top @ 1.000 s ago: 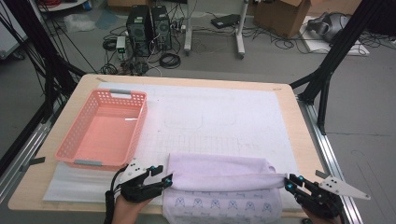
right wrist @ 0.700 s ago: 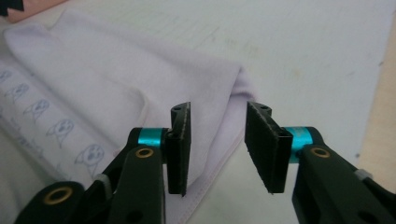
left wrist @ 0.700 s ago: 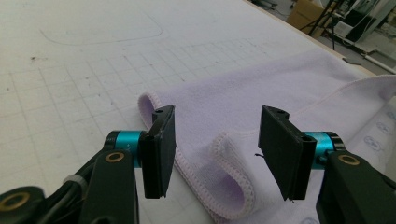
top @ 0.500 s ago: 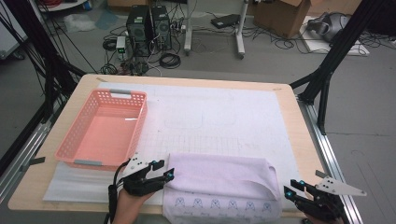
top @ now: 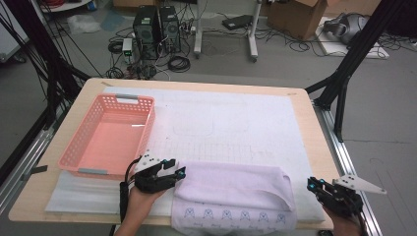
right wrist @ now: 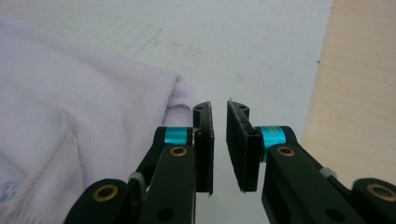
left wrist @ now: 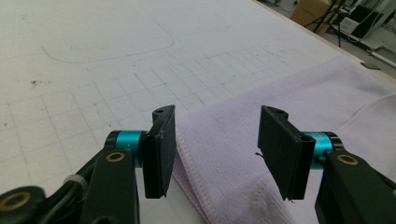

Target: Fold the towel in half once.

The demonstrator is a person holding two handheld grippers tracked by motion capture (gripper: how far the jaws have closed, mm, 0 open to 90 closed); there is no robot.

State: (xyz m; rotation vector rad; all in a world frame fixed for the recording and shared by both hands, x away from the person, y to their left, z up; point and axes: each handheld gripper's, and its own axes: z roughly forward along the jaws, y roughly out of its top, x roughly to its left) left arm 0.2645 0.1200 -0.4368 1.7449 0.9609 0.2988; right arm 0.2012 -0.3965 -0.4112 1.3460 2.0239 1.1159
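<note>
Lying folded, towel (top: 231, 189), basket (top: 109, 136) beside it

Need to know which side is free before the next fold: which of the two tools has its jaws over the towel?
The left tool: its open jaws straddle the towel's edge, while the right tool sits nearly closed off its corner.

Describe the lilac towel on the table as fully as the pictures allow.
The towel is pale lilac terry cloth, folded over itself into a wide band, with a row of small blue printed figures along its near hem. It lies flat on the white gridded mat at the table's near edge. The left gripper straddles its left end with jaws apart; the right gripper sits just clear of its right end.
</note>
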